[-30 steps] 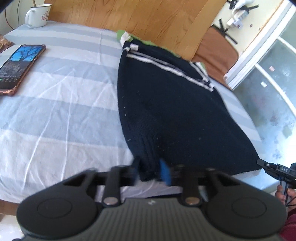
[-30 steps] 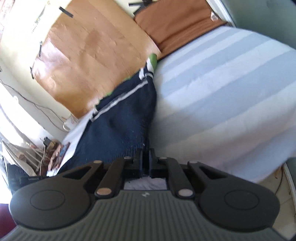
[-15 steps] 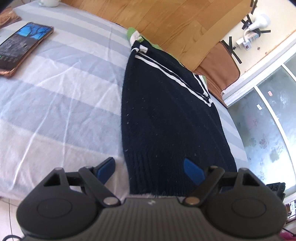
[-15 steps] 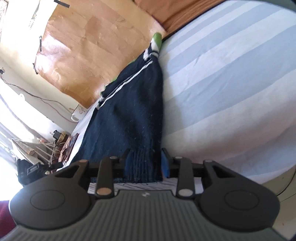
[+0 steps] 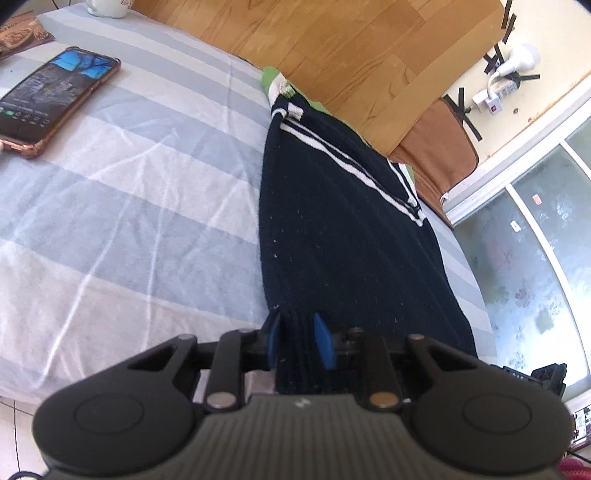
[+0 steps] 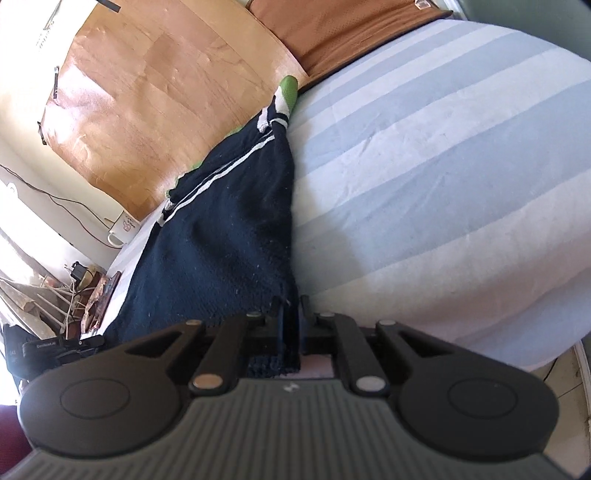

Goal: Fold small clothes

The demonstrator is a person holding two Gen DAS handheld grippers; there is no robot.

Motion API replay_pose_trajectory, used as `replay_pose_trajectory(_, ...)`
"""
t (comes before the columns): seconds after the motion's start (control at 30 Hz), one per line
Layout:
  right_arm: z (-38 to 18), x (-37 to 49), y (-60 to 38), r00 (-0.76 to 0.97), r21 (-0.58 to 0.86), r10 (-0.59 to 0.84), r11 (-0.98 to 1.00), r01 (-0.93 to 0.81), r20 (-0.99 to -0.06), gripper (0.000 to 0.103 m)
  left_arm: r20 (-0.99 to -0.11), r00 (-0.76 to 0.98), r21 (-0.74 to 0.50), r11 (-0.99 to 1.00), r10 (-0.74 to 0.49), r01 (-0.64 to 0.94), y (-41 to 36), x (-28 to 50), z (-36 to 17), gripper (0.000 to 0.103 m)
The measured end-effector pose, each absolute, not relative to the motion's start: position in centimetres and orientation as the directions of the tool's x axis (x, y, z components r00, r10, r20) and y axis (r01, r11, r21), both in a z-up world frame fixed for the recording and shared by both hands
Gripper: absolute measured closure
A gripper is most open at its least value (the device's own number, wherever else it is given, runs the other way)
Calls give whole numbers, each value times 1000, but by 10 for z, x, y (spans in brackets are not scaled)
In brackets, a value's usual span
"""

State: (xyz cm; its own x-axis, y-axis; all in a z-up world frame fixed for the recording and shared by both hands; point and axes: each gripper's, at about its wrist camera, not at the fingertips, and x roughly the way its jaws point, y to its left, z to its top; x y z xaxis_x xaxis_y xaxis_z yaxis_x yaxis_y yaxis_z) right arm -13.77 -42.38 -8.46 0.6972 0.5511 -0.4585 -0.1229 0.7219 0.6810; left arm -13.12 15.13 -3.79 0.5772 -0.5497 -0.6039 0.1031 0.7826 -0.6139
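A navy knit sweater (image 5: pixel 351 229) with white stripes lies lengthwise on the blue-and-white striped bed (image 5: pixel 129 221), a green garment (image 5: pixel 267 75) under its far end. My left gripper (image 5: pixel 298 338) is at the near left corner of the ribbed hem. Its jaws are closing, and the blue pads (image 5: pixel 323 345) pinch the ribbing between them. In the right wrist view the sweater (image 6: pixel 229 236) runs away to the upper left. My right gripper (image 6: pixel 291 314) is shut on the hem's near right corner, at the bed's (image 6: pixel 443 166) front edge.
A phone (image 5: pixel 51 99) in a copper case lies on the sheet at the far left. A white mug (image 5: pixel 107 5) stands beyond it. A wooden board (image 5: pixel 332 48) leans behind the bed. A glass door (image 5: pixel 535 258) is on the right.
Both grippers opened, shifted a little along the hem, and closed again on the sweater's near corners. The left one was wide open half a second ago.
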Motion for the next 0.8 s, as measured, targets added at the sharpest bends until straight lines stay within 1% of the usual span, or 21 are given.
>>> replay_pose_trajectory(0.03, -84, -138, -422, 697, 685, 551, 719, -117, -460, 92, -603, 582, -614, 783, -546, 100, 153, -131, -37, 76)
replay_pose_trajectory(0.07, -83, -139, -420, 696, 689, 552, 716, -113, -459, 90, -606, 579, -615, 783, -546, 94, 154, -131, -38, 63)
replay_pose_trajectory(0.13, -82, -141, -418, 696, 693, 552, 713, -107, -460, 88, -614, 563, -618, 781, -553, 94, 153, -130, -41, 52)
replay_pose_trajectory(0.23, -81, -143, -416, 691, 707, 565, 699, -110, -451, 82, -611, 553, -614, 780, -567, 120, 148, -129, -42, 44)
replay_pose_trajectory(0.3, -81, -143, -410, 672, 716, 589, 687, -125, -448, 80, -612, 544, -612, 780, -574, 134, 144, -129, -42, 47)
replay_pose_trajectory(0.33, -82, -143, -406, 657, 720, 607, 680, -138, -447, 80, -616, 538, -607, 782, -575, 142, 142, -129, -42, 55)
replay_pose_trajectory(0.37, -82, -142, -402, 635, 722, 629, 673, -158, -448, 80, -625, 525, -601, 785, -578, 149, 140, -129, -42, 80)
replay_pose_trajectory(0.4, -81, -142, -398, 619, 718, 643, 673, -176, -451, 84, -636, 511, -598, 788, -579, 148, 137, -128, -44, 90)
replay_pose_trajectory(0.47, -78, -141, -392, 610, 704, 649, 681, -201, -454, 92, -635, 509, -606, 783, -581, 138, 138, -128, -45, 91)
replay_pose_trajectory(0.57, -72, -140, -398, 645, 708, 639, 675, -208, -420, 92, -603, 527, -645, 755, -599, 121, 147, -125, -41, 92)
replay_pose_trajectory(0.7, -55, -130, -407, 683, 720, 641, 650, -242, -349, 92, -516, 581, -714, 691, -630, 114, 163, -115, -26, 93)
replay_pose_trajectory(0.8, -39, -106, -414, 715, 741, 640, 618, -263, -280, 92, -455, 623, -751, 650, -637, 115, 172, -93, -9, 93)
